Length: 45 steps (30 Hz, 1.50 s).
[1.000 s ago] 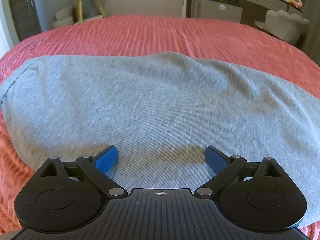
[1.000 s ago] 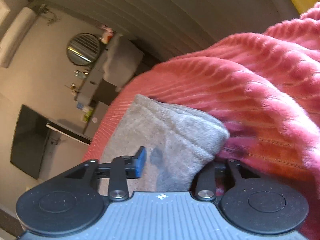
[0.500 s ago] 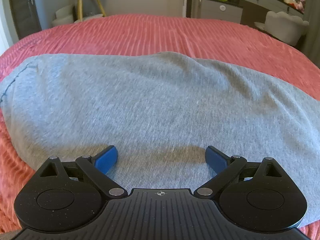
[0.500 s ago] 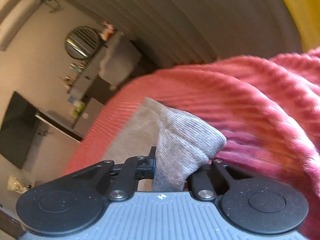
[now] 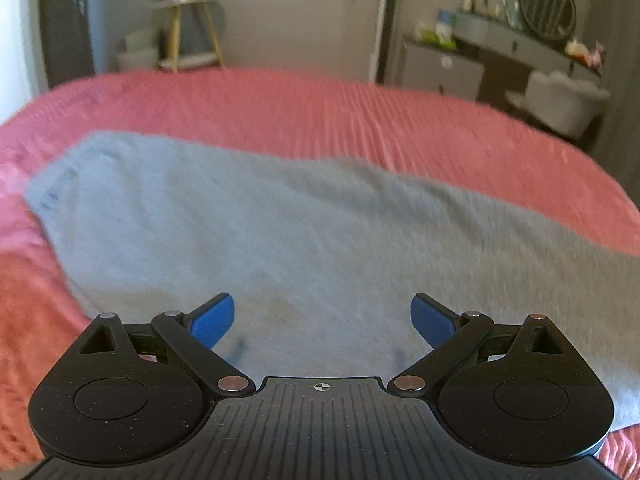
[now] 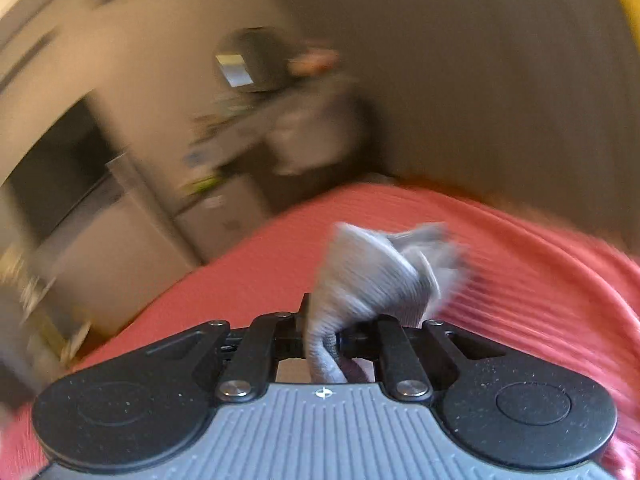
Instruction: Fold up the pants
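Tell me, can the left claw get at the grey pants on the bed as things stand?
Probably yes. The left claw is open right above the grey pants, which lie spread on the red bedspread with nothing over them. The right claw is shut on the pants' cuff.

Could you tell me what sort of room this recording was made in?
Most likely a bedroom. The gray pants lie on a bed covered by a ribbed pink bedspread, and beyond it stand a dressing table with a round mirror and a white upholstered chair.

Soft grey knit pants (image 5: pixel 304 240) on a ribbed pink plush bedspread (image 5: pixel 360 120).
Left gripper (image 5: pixel 322 316): matt black speckled plastic, blue pads, shiny metal pins.
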Available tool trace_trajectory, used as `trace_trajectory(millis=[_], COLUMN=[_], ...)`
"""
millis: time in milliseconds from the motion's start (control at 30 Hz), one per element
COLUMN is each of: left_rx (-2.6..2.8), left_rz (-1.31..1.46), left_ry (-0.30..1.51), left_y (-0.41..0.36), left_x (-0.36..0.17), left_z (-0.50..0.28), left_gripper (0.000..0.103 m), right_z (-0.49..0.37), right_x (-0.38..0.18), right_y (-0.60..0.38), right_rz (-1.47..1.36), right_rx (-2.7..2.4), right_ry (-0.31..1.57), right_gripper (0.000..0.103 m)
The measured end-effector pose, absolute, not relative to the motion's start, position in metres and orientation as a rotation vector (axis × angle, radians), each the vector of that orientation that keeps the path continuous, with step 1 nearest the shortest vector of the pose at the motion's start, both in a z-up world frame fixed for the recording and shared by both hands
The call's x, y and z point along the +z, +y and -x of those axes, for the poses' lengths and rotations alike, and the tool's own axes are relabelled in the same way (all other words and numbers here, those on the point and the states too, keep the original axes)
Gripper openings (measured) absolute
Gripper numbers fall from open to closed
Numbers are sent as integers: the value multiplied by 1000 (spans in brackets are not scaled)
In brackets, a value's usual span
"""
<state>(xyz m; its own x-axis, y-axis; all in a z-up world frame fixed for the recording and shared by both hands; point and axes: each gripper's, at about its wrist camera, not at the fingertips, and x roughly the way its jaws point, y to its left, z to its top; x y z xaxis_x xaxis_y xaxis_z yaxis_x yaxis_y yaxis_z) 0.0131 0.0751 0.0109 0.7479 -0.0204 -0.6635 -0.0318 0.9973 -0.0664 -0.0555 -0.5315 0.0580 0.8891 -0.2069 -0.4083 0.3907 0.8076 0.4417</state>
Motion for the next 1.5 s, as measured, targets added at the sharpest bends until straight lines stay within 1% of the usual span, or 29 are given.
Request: trace_trajectory(millis=[100,167,200,267,367,400,433,500,567,600,633,667,733,800,833,867,933,1033,1167,1333,1500], left_rx=[56,94,121,165,160,159,163,159,160,149,131,109,68,36,19,-7,-67,-142,-183,-189,-173], left_rz=[78,103,111,162,279,314,343,360,336,321,311,307,313,314,308,304,289,187,38,26,3], left_ry=[659,606,584,579,635,656,670,687,704,713,720,723,730,739,742,740,711,682,759,913,918], left_y=[90,104,110,122,143,149,153,155,151,149,147,145,143,138,135,131,117,87,53,44,41], left_x=[26,32,32,29,23,21,18,15,11,11,10,10,7,6,6,6,9,9,-8,-31,-38], left_z=[2,15,20,29,26,24,22,19,16,14,12,12,12,9,7,5,0,-7,-22,-37,-38], left_gripper=[99,99,99,99,99,99,99,99,99,99,99,99,99,99,99,99,99,99,99,97,98], right_z=[31,22,19,10,-13,-13,-1,3,5,4,11,19,42,60,69,77,88,86,84,79,76], right_x=[89,87,80,48,-31,-53,-57,-50,-38,-32,-23,-16,-3,5,6,5,-3,-21,-38,-43,-35], right_y=[-430,-359,-329,-267,-200,-187,-179,-178,-188,-201,-212,-220,-242,-270,-288,-300,-324,-342,-354,-343,-336], right_rz=[-372,-259,-209,-130,-10,29,78,83,-3,-58,-136,-202,-320,-425,-497,-544,-624,-706,-854,-773,-712], right_rx=[-80,65,118,197,270,254,246,258,298,310,339,372,394,333,295,253,165,68,45,27,18], right_ry=[344,371,395,486,754,799,711,712,762,774,765,743,672,599,574,563,559,609,611,676,704], right_gripper=[10,10,10,11,13,14,17,22,38,42,48,64,86,88,94,96,96,96,96,97,97])
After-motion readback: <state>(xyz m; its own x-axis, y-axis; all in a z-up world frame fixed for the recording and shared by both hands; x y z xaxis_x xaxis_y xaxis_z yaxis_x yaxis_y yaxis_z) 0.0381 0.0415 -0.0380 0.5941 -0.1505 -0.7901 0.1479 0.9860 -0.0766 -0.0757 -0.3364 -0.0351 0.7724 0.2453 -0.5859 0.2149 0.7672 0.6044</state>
